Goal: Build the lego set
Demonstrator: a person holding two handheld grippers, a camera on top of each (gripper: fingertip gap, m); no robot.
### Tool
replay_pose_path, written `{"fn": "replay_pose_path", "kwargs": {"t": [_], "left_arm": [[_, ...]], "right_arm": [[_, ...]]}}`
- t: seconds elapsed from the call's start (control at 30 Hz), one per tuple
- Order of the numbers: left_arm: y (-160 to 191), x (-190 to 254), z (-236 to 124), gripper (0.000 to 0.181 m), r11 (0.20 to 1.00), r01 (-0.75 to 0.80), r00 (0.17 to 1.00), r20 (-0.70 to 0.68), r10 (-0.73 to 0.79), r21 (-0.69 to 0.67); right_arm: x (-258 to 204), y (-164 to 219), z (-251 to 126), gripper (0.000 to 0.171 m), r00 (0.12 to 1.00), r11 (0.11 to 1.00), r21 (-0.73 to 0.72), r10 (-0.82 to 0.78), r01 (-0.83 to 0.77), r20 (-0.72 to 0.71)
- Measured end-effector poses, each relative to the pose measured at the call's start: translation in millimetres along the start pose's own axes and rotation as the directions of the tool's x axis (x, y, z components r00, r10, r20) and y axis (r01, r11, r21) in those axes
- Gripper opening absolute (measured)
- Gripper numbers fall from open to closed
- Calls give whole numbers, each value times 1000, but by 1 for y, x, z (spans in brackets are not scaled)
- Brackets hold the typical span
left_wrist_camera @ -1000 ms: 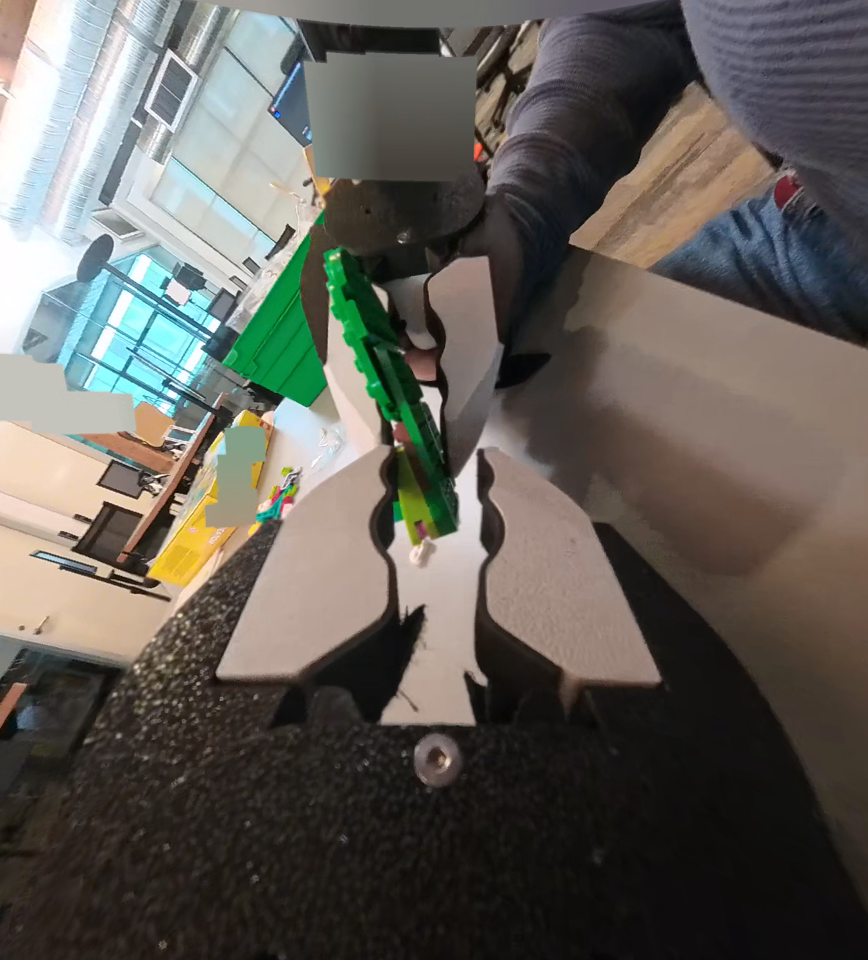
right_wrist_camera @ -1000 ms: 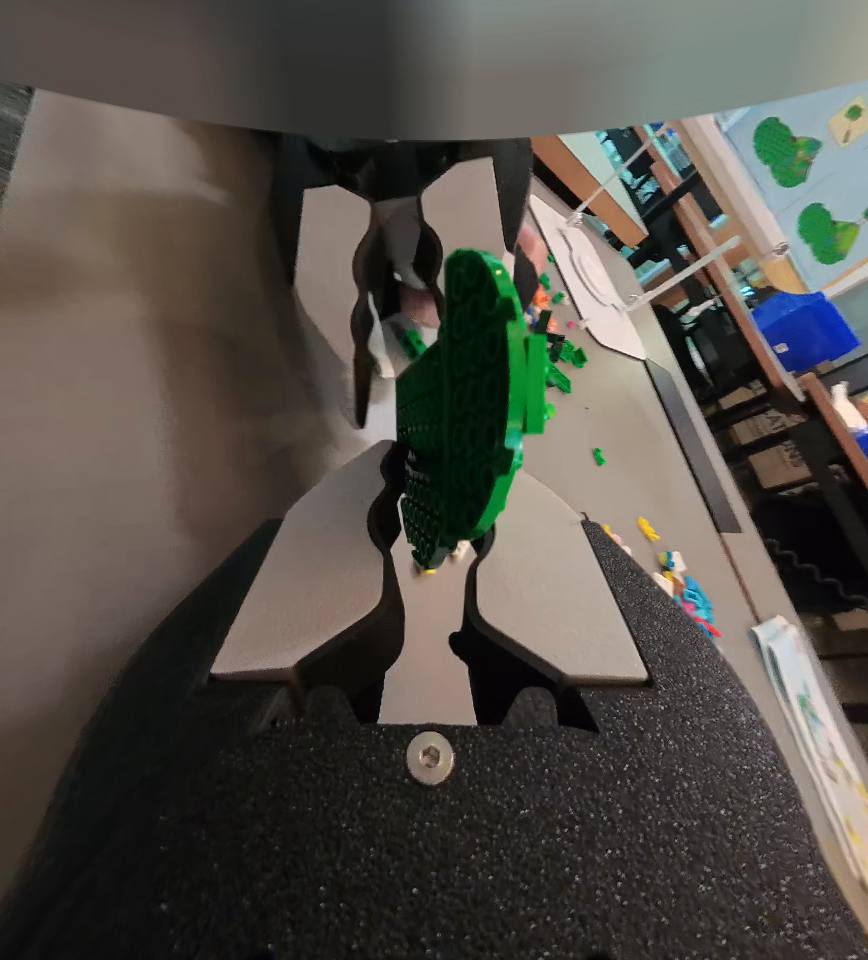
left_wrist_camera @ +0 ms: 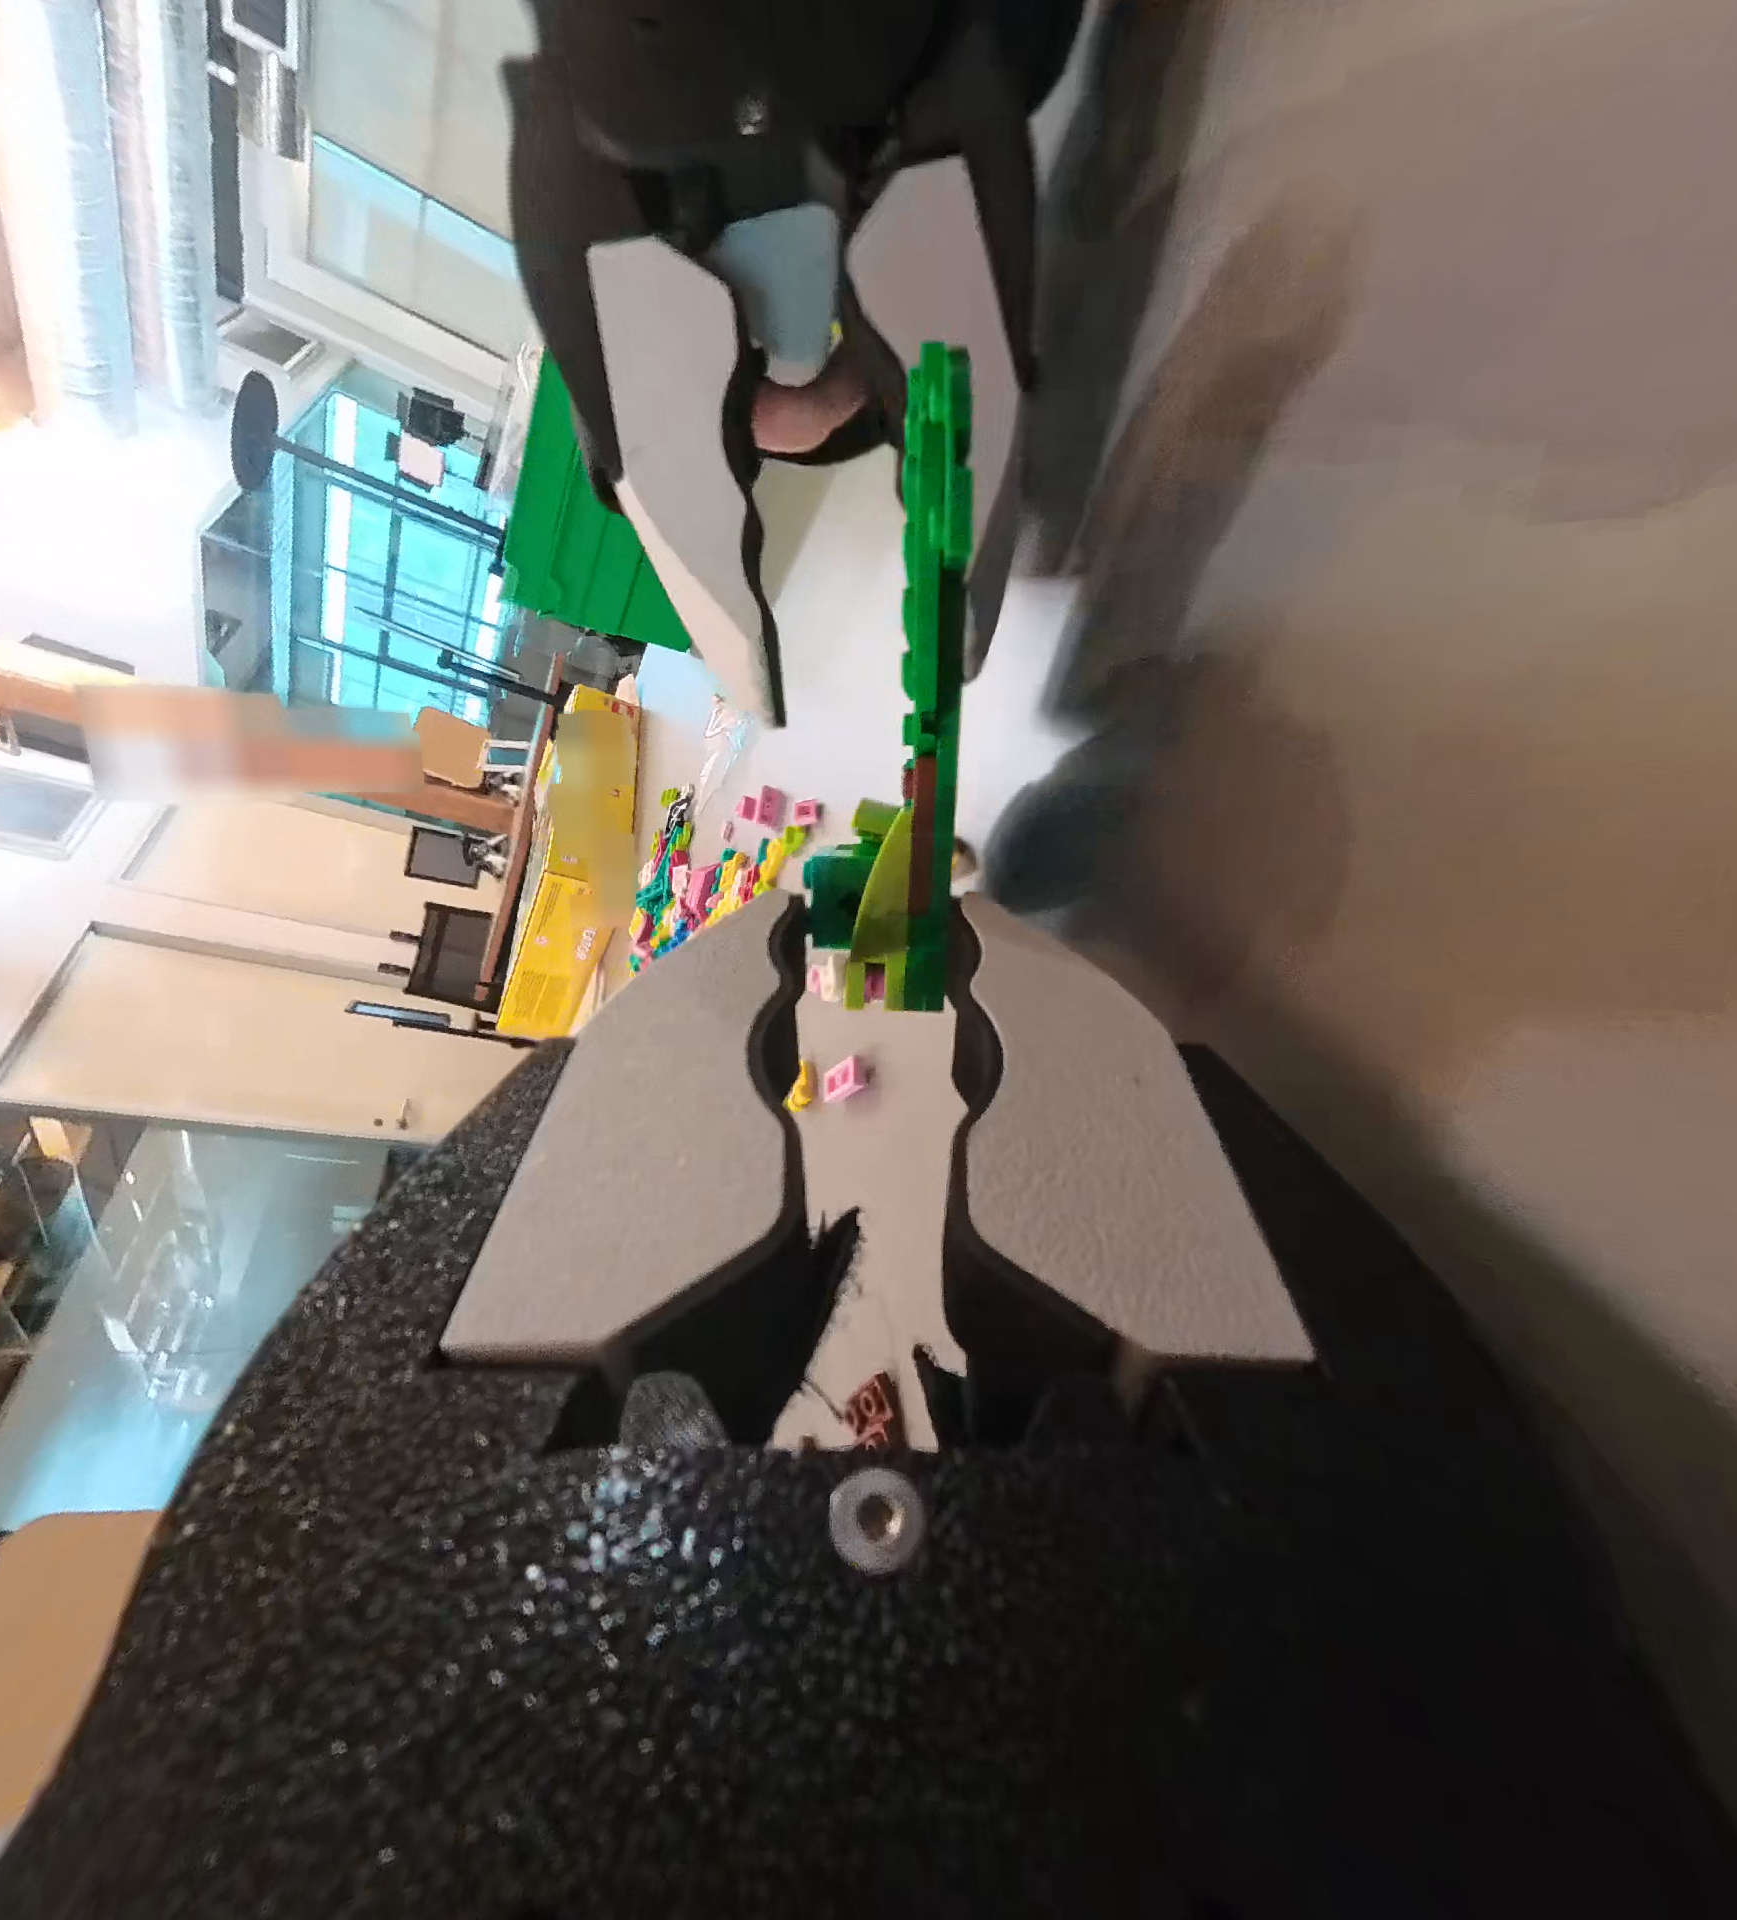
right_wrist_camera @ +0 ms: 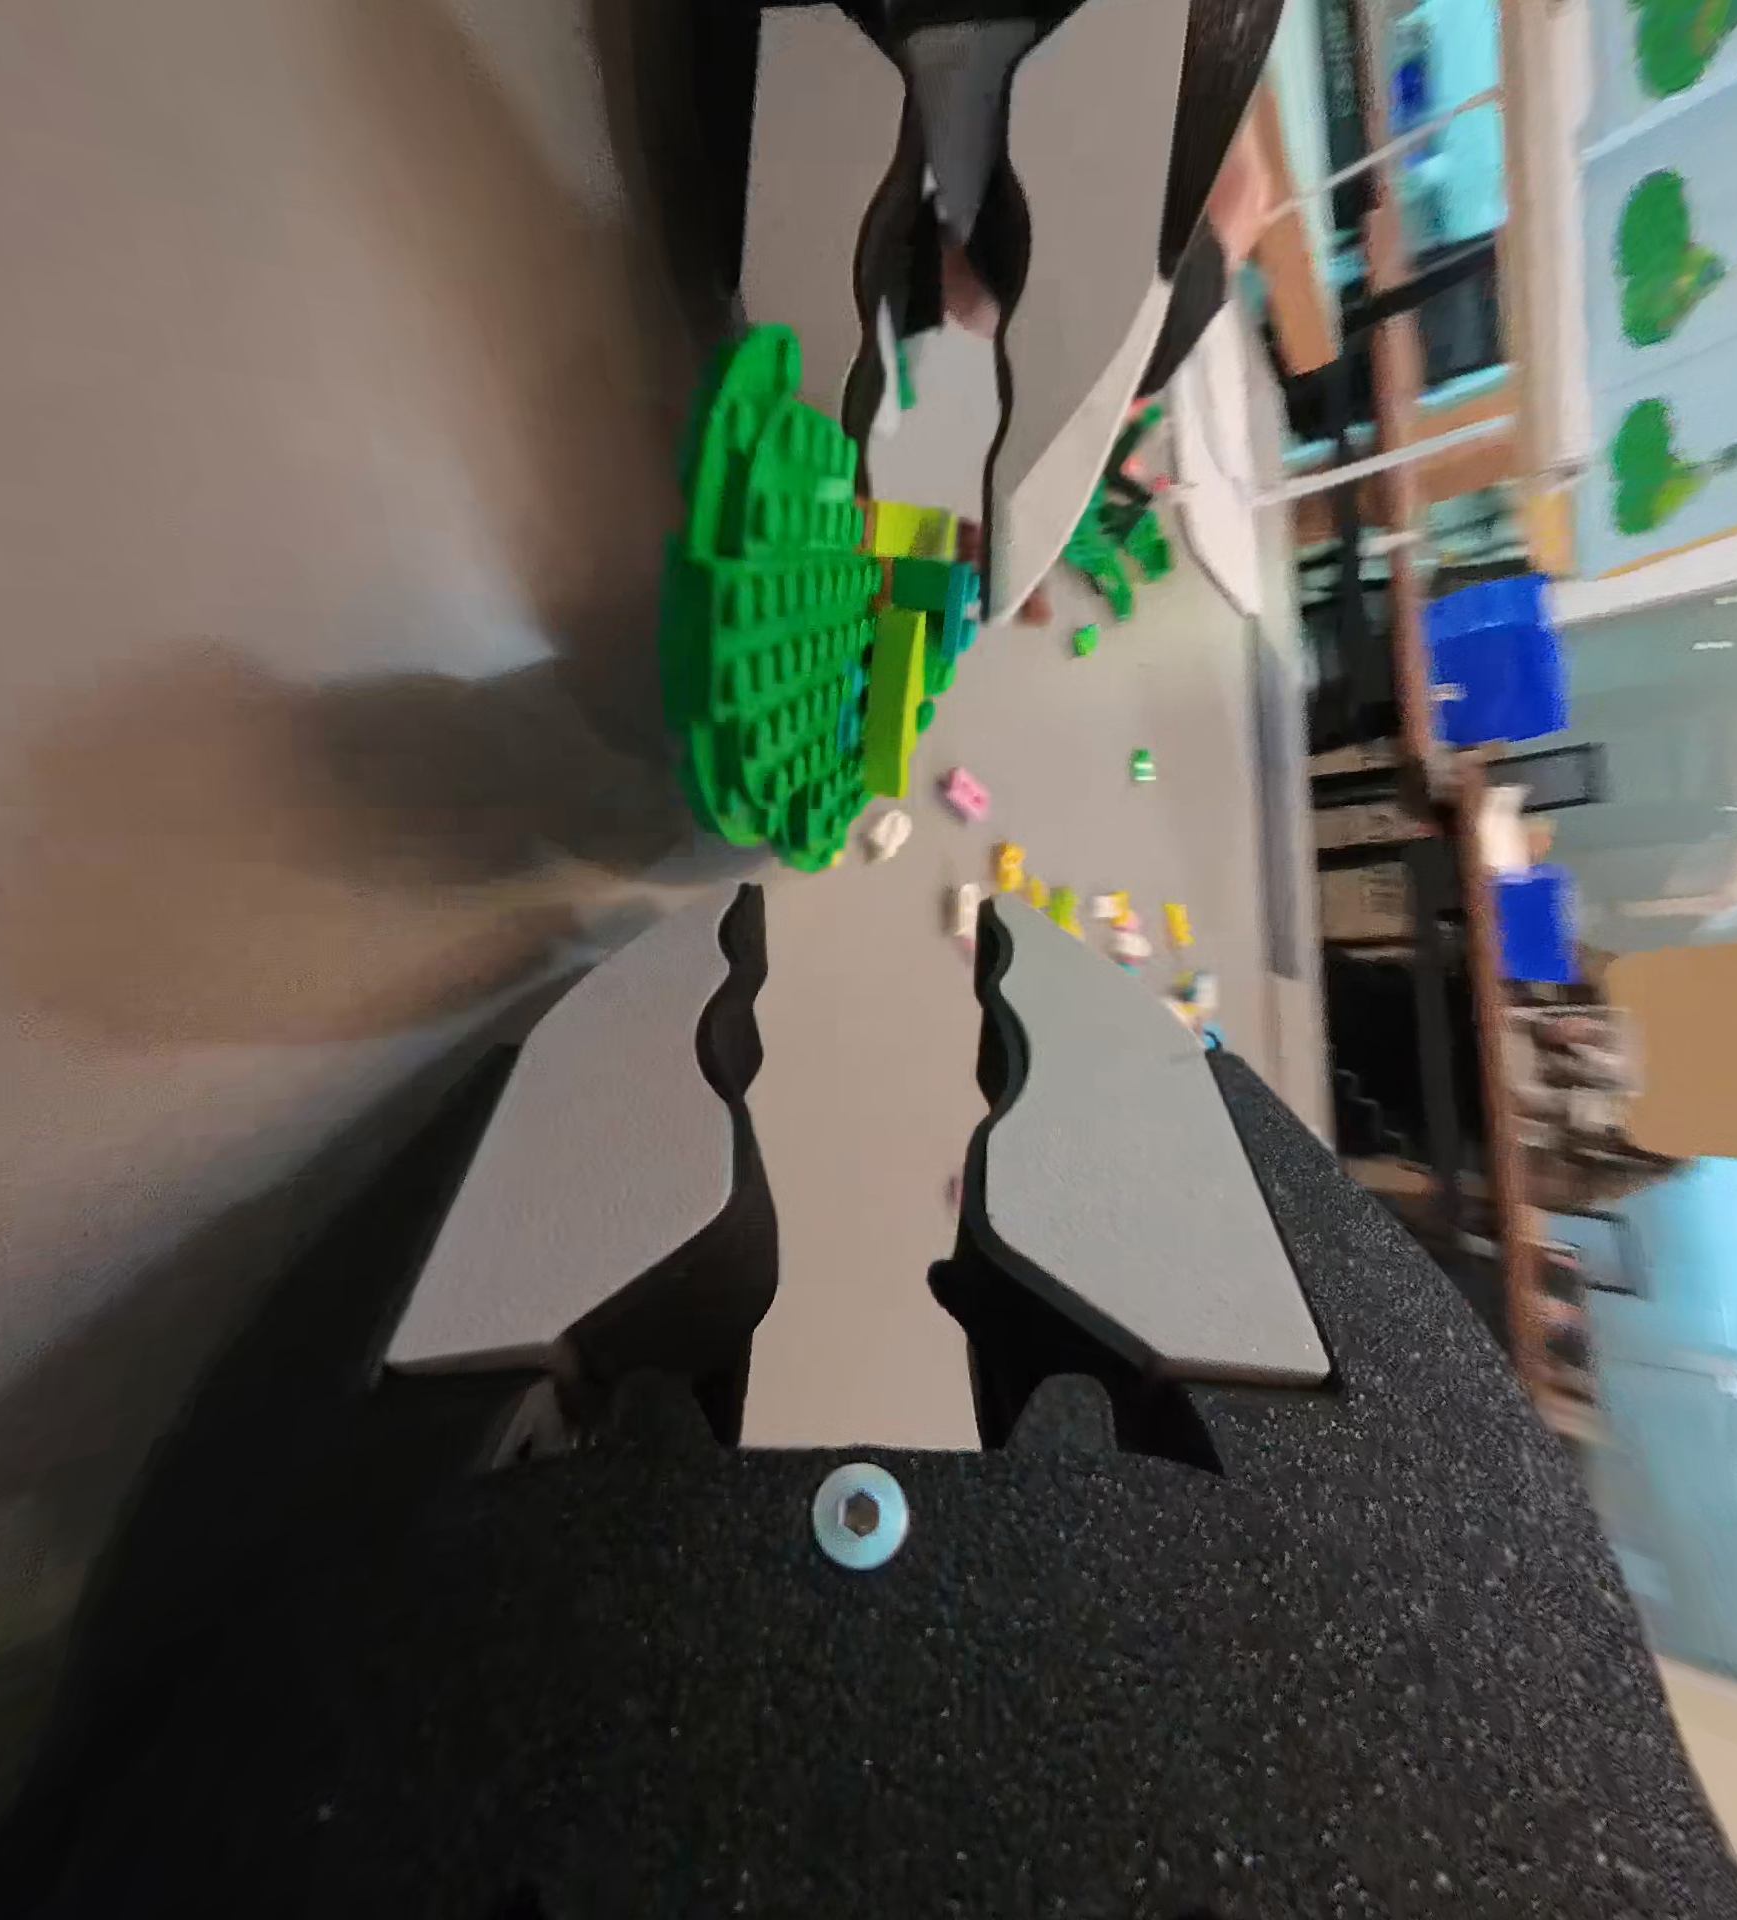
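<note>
Noting first the grey surface [right_wrist_camera: 1040, 717], which runs through both wrist views turned on its side. A yellow box [left_wrist_camera: 573, 914] lies at its far edge, and a blue bin [right_wrist_camera: 1492, 660] sits on shelving beyond it.

Left claw [left_wrist_camera: 874, 920]: we see its fingers at a middling gap, flanking the lower end of the green lego build [left_wrist_camera: 931, 644]. The round studded plate lies against one finger, and the bricks stacked on the plate reach the other. We read this as a pinch across plate and stack, with the build held on edge above the surface.

Right claw [right_wrist_camera: 864, 909]: we see it spread wide and gripping nothing. In its own view the build sits just past its left fingertip and outside the gap. From the left wrist view, the plate's upper part crosses in front of one finger of this claw. We cannot tell whether they touch.

On the plate's studded face we record lime pieces [right_wrist_camera: 900, 675], darker green bricks, a teal one and a brown strip.

Loose parts on the surface:
- A heap of pink and teal bricks [left_wrist_camera: 708, 883] near the yellow box.
- A cluster of green bricks [right_wrist_camera: 1118, 540] behind the build.
- A row of small yellow and white pieces [right_wrist_camera: 1061, 904] beside the right claw's finger.
- A single pink brick [right_wrist_camera: 966, 795] and a small green brick [right_wrist_camera: 1141, 767], apart from each other.
</note>
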State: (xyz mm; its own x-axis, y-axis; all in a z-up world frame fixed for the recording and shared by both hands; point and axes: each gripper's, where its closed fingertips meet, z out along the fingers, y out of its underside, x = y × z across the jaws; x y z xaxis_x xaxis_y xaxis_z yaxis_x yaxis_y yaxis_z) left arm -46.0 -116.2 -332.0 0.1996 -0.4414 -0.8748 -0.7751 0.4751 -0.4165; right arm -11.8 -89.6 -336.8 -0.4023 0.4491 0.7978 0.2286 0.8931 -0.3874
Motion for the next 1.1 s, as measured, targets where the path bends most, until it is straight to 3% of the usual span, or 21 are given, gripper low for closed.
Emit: {"fn": "replay_pose_path", "kwargs": {"t": [0.07, 0.2, 0.43, 0.8, 1.1], "left_arm": [[-2, 3, 0, 25, 999, -42, 999, -11, 42, 15], [-8, 7, -2, 25, 996, -70, 997, -24, 71, 57], [-12, 10, -3, 25, 993, -85, 995, -37, 88, 85], [-11, 10, -4, 25, 992, -98, 994, -36, 101, 83], [-10, 8, -3, 25, 979, -199, 980, 10, 199, 41]], "right_arm": [[-11, 0, -5, 35, 975, 989, 47, 131, -142, 177], [-12, -22, -11, 29, 763, 838, 137, 397, -528, 509], [-13, -32, 6, 17, 561, 747, 68, 433, -661, 706], [-20, -24, 4, 3, 515, 795, -35, 426, -606, 744], [-26, 25, -8, 3, 373, 682, -419, 701, -600, 608]]}}
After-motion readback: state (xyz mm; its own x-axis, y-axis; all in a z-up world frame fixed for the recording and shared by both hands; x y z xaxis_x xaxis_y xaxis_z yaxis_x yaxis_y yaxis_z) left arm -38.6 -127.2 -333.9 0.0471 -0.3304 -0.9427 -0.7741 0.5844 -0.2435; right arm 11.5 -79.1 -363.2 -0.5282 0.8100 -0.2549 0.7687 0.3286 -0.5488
